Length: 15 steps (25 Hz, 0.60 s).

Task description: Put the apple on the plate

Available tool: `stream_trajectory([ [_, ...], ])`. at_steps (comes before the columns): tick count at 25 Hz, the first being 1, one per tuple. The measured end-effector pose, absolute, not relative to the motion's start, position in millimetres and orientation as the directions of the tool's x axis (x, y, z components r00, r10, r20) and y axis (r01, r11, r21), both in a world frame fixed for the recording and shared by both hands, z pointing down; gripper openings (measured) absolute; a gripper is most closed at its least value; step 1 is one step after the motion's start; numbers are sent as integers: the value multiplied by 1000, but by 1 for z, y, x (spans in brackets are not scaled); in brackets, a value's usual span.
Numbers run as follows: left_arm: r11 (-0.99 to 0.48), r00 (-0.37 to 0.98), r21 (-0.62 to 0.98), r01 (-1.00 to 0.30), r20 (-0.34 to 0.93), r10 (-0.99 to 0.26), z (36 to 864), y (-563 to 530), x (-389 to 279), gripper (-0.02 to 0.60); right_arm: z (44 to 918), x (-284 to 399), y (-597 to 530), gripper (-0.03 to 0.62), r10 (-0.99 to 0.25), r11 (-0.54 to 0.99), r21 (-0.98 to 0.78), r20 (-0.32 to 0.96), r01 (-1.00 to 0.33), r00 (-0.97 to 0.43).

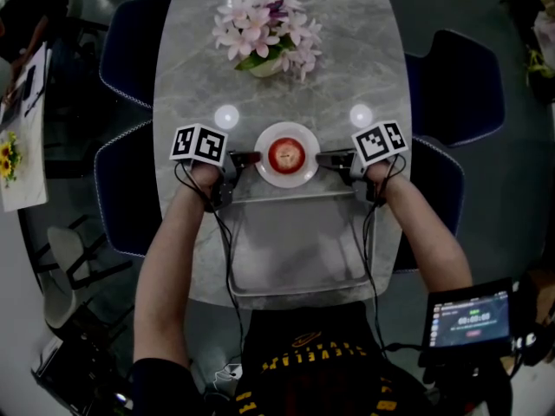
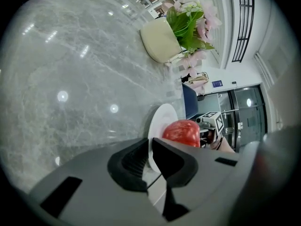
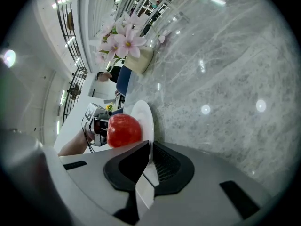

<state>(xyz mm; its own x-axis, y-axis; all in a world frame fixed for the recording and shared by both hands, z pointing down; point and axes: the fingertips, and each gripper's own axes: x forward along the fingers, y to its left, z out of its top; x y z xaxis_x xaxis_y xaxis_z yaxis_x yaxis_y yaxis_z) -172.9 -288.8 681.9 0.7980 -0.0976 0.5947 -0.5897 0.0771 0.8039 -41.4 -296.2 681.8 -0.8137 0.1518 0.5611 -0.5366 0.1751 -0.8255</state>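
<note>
left gripper (image 1: 245,158): at the left edge of the plate, its jaws clamped onto the rim; in the left gripper view the white rim runs straight between the two dark pads.
plate (image 1: 287,180): white and round, mid-table between the two grippers, just beyond the far edge of a grey tray (image 1: 295,250); whether it rests on the table or is raised cannot be told.
apple (image 1: 287,154): red, sitting in the middle of the plate, touched by neither gripper.
flowers (image 1: 269,26): pink, in a pale pot, further up the table and well apart from the plate.
table (image 1: 347,68): grey marble, with two bright light reflections beside the plate.
right gripper (image 1: 328,157): at the right edge of the plate, jaws likewise pinched on the rim, opposite the left gripper.
</note>
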Motion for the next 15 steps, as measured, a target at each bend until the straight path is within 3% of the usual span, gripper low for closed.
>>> stream_trajectory([
  [15,68,815,820,-569,573,-90,651,-276,-158,29,650,-29,-284,32,162,161,-849,525,-503,-835],
])
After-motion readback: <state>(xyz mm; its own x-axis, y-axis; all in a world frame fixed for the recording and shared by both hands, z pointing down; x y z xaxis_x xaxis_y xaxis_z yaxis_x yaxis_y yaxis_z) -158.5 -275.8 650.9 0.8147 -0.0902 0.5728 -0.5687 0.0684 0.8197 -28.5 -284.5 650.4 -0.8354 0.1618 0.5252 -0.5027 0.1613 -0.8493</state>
